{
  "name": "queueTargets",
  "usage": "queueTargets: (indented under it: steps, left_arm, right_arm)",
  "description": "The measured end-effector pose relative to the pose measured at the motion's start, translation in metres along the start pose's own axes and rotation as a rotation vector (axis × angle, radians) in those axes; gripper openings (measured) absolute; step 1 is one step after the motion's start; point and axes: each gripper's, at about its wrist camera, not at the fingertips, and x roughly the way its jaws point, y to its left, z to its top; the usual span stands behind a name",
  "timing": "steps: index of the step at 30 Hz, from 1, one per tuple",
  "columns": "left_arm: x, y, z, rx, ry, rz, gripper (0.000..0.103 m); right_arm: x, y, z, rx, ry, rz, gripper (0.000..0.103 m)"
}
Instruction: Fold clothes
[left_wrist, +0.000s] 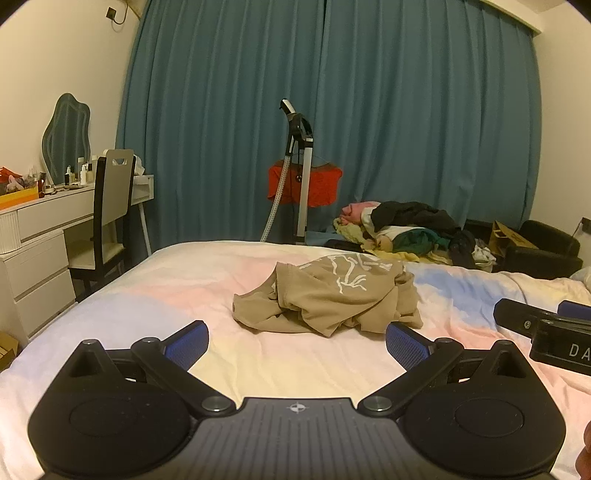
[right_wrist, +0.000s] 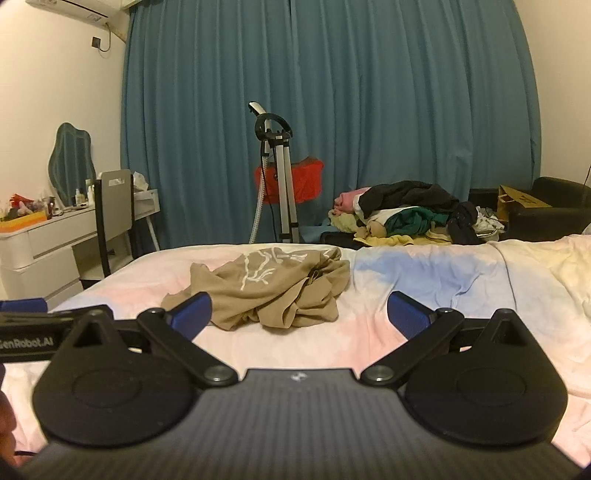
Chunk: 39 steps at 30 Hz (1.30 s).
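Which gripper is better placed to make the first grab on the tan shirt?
Left, marginally. Left gripper is open with the crumpled tan shirt straight ahead between its fingers. Right gripper, also open, has the shirt off toward its left finger, so it would need to shift sideways.

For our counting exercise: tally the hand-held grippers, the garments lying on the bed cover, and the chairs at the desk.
Hand-held grippers: 2, left hand-held gripper and right hand-held gripper
Garments on bed cover: 1, tan shirt
Chairs: 1, chair
Total: 4
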Motion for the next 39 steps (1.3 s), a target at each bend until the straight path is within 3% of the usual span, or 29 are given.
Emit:
queueTargets:
  steps: [39]
  left_arm:
    - [0.001, -0.003, 0.0, 0.036, -0.013, -0.004, 0.103]
  right_arm:
    - [0.004, -0.001, -0.006, 0.002, 0.025, -0.025, 0.103]
